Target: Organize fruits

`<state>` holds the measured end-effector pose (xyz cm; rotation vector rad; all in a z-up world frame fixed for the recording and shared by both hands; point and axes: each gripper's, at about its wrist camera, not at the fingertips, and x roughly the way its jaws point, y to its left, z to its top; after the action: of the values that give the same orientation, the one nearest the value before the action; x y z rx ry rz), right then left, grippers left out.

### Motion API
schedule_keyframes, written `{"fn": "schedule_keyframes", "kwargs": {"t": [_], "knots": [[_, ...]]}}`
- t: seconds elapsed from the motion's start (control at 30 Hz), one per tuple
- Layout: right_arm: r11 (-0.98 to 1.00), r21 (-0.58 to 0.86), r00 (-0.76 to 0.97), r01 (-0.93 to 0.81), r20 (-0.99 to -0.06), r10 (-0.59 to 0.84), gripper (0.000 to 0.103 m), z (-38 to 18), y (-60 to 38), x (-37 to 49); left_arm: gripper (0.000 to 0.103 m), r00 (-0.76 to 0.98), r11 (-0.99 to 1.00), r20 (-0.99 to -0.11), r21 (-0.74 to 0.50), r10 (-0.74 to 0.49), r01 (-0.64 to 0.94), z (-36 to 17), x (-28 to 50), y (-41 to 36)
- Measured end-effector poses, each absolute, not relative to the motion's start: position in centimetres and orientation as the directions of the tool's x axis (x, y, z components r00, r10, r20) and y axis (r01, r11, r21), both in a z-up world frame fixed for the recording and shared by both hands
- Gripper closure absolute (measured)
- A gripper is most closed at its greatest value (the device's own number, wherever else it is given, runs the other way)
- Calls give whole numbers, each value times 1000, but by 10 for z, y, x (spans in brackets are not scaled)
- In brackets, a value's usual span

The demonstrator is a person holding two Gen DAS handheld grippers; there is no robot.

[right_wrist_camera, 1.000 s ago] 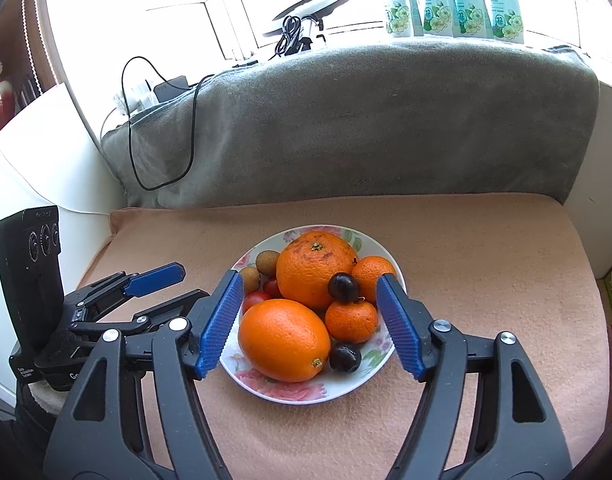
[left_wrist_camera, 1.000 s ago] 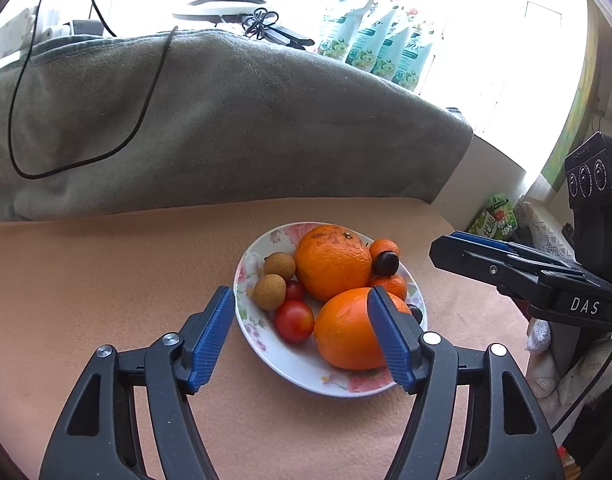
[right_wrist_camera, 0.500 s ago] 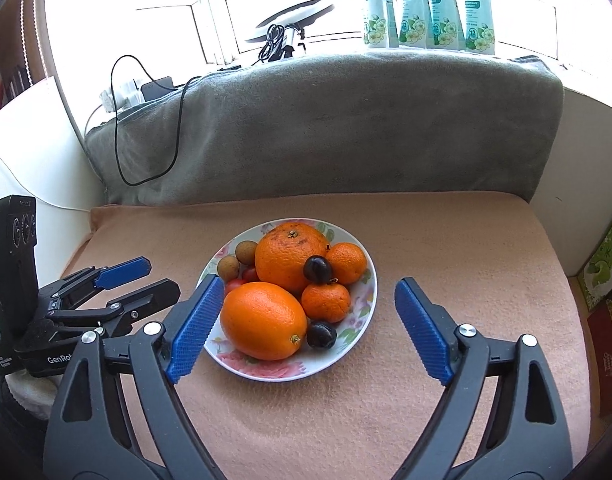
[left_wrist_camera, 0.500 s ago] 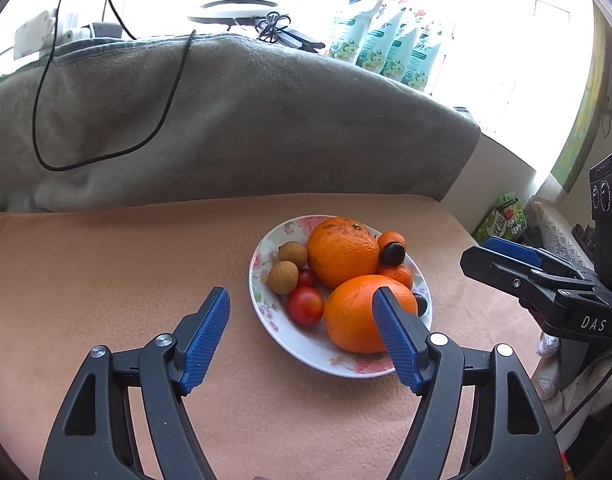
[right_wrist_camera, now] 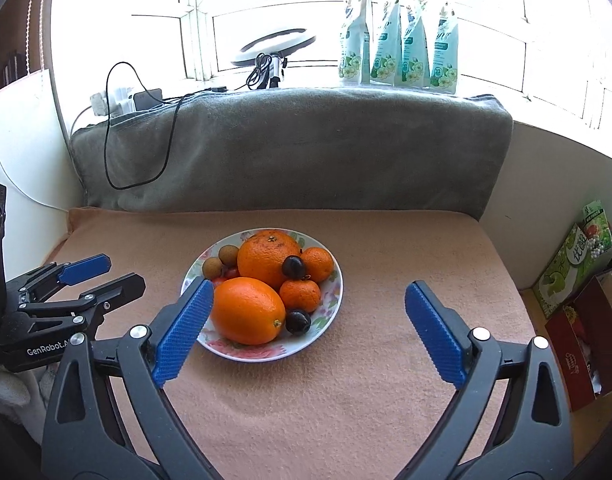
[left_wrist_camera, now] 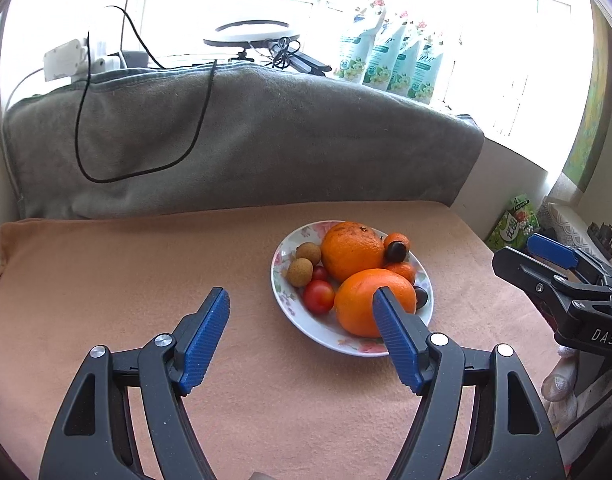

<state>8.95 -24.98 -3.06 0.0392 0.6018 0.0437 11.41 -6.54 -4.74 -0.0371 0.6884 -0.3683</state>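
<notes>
Ahead of the right gripper, whose empty jaws are spreading wide, its left finger is hiding the plate rim; the left gripper is gaping, empty.

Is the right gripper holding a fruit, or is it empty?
Empty. The right gripper has its jaws opening wide with nothing between the pads, and it sits short of the plate, where the oranges remain.

My plate sits mid-frame on the blanket, fruit piled in it, cushion behind
</notes>
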Motion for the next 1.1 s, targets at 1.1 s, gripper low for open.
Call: {"fn": "schedule_keyframes", "kwargs": {"t": [1.1], "knots": [[999,28,874,22,-487,-6,0,-8,-240,39,17,789,971,-570,-77,-229,226,-18,49,-39]]}}
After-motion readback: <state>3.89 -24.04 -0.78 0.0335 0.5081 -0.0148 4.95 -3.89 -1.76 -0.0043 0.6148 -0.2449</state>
